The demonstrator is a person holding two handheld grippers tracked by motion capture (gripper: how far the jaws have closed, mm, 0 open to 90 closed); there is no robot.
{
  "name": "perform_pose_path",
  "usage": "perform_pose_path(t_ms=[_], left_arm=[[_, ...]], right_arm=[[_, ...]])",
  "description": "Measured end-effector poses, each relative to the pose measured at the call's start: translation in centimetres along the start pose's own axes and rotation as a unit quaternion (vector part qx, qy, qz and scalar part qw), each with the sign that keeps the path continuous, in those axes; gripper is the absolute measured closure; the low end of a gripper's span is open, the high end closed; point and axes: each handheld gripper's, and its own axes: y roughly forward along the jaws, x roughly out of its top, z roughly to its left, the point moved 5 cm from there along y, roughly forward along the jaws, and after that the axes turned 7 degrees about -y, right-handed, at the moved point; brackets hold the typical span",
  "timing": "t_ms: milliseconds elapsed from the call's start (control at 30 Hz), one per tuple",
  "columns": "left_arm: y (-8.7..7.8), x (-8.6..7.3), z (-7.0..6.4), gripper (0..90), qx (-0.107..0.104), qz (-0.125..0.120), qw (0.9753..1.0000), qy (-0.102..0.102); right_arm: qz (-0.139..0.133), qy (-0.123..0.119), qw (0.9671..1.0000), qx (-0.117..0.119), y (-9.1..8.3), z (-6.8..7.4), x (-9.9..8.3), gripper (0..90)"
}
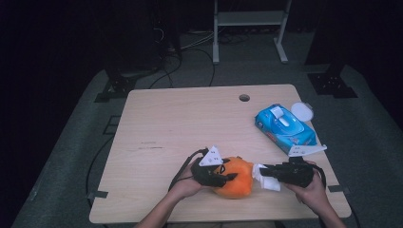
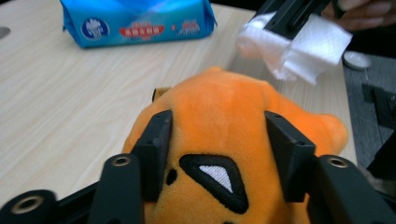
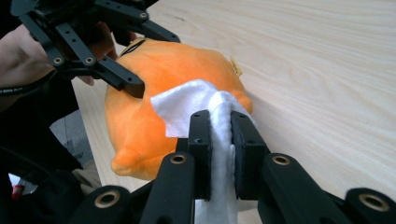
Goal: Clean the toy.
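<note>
— Left tongs (image 2: 217,154)?
— Clamped on orange plush (image 1: 235,177), near desk (image 1: 180,123) front edge.
— Right tongs (image 3: 219,135)?
— Pinching white wipe (image 3: 196,105), touching plush's side.
— Elsewhere?
— Blue wipe pack (image 1: 285,126), well apart, far right.

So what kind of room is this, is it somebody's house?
Probably not a house; more likely a lab or recording room. A bare wooden table stands on grey floor with dark surroundings, cables run across the floor, and a metal stand sits behind. The person uses two handheld grippers.
</note>
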Motion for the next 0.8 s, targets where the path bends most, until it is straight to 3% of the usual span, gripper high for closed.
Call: perform_pose_path(t_ms=[133, 267, 433, 500, 533, 567, 667, 733, 800], left_arm=[[-0.3, 0.8, 0.5, 49.2, 0.016, -0.006, 0.9998, 0.009], [-1.4, 2.0, 2.9, 48.9, 0.058, -0.023, 0.9981, 0.000], [-2.8, 2.8, 6.2, 48.3, 0.119, -0.040, 0.9921, -0.009], [-2.9, 2.8, 6.7, 48.0, 0.126, -0.042, 0.9911, -0.009], [-3.1, 2.5, 8.0, 47.9, 0.148, -0.042, 0.9879, -0.017], [-3.1, 2.3, 8.5, 47.8, 0.156, -0.039, 0.9868, -0.018], [-2.8, 1.3, 9.7, 47.1, 0.165, -0.031, 0.9851, -0.036], [-2.5, 0.5, 10.2, 46.3, 0.165, -0.024, 0.9850, -0.046], [-2.6, 0.3, 10.3, 45.5, 0.157, -0.032, 0.9854, -0.057]], right_arm=[[-0.010, -0.001, 0.9999, -0.010, -0.3, -0.3, 0.3, 78.7], [-0.013, 0.003, 0.9995, -0.029, -0.8, -0.9, 0.4, 78.7], [-0.003, 0.007, 0.9980, -0.063, -1.1, -2.3, 0.0, 78.6], [0.002, 0.006, 0.9970, -0.078, -1.1, -2.9, -0.1, 77.9], [0.003, 0.008, 0.9965, -0.084, -1.0, -3.2, -0.1, 76.9], [0.003, 0.005, 0.9959, -0.090, -0.9, -3.4, -0.1, 75.7], [0.012, 0.004, 0.9947, -0.102, -0.5, -3.8, -0.4, 71.7], [0.014, 0.003, 0.9944, -0.105, -0.3, -4.1, -0.6, 69.7], [0.011, 0.007, 0.9945, -0.104, -0.3, -4.3, -0.7, 67.1]])
